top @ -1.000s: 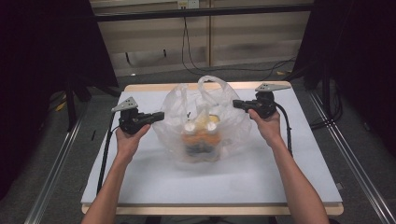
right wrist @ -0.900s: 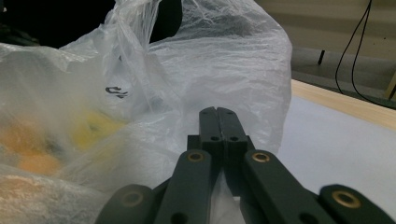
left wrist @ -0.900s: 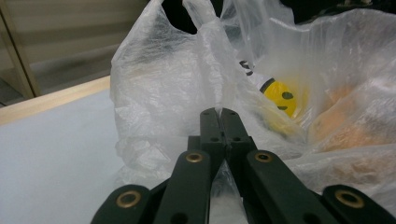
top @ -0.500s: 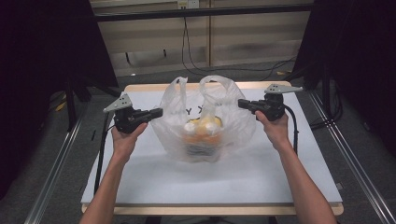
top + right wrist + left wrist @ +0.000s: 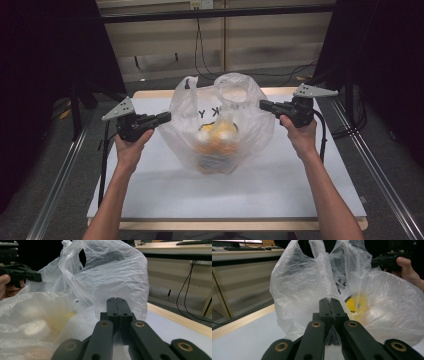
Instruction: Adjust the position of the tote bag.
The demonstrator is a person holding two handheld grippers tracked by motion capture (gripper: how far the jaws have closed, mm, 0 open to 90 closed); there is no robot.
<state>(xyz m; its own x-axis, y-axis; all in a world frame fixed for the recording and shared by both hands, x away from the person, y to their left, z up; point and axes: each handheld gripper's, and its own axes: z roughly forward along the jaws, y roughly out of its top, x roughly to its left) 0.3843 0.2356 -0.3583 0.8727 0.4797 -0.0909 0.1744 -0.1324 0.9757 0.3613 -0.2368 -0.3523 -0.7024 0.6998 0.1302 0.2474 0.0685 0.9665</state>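
A clear plastic bag (image 5: 250, 125) stands in the middle of the white table (image 5: 250, 195), its two handle loops up. Yellow, orange and white items (image 5: 218, 136) show blurred through the film. My left gripper (image 5: 167, 116) is at the bag's left side, jaws shut with film pinched between them (image 5: 329, 300). Opposite it, my right gripper (image 5: 261, 104) is shut on the bag's right side (image 5: 116, 299). The bag (image 5: 307, 277) rises just past the left jaws, with the right gripper (image 5: 387, 261) beyond it. From the right gripper view the bag (image 5: 112, 272) partly hides the left gripper (image 5: 27, 275).
The table has a wooden rim (image 5: 150, 93) at its far edge. Metal rails (image 5: 380, 180) run along both sides on the floor. Cables (image 5: 202, 45) hang at the back wall. Bare tabletop lies between the bag and the near edge.
The bag has shifted toward the far side and now stands taller and fuller. Both grippers moved with it, a little farther from the person, the right one higher.
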